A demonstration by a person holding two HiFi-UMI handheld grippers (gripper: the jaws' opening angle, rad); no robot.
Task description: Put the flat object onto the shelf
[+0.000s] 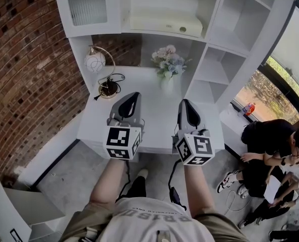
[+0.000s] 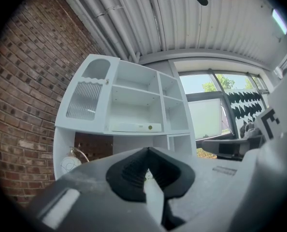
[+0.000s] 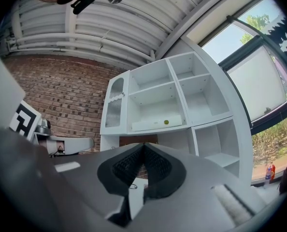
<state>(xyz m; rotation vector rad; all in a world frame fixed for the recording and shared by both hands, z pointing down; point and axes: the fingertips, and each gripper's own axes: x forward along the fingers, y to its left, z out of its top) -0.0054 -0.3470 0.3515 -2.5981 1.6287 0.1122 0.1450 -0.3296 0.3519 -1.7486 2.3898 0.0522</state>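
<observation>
A flat white object with a green dot (image 1: 164,24) lies on the white shelf (image 1: 139,33) above the desk; it also shows as the flat object (image 2: 136,127) in the left gripper view and as the flat object (image 3: 158,124) in the right gripper view. My left gripper (image 1: 134,96) and right gripper (image 1: 184,104) hover side by side over the desk (image 1: 154,120), well below and in front of that shelf. Both point toward the shelf unit. The left gripper (image 2: 147,151) is shut with nothing in it. The right gripper (image 3: 143,146) is shut and empty as well.
A globe lamp (image 1: 95,62) with a cable stands at the desk's back left, and a vase of flowers (image 1: 168,64) at the back middle. Open white cubbies (image 1: 225,49) rise at the right. People (image 1: 270,140) crouch on the floor at right. A brick wall (image 1: 23,59) is left.
</observation>
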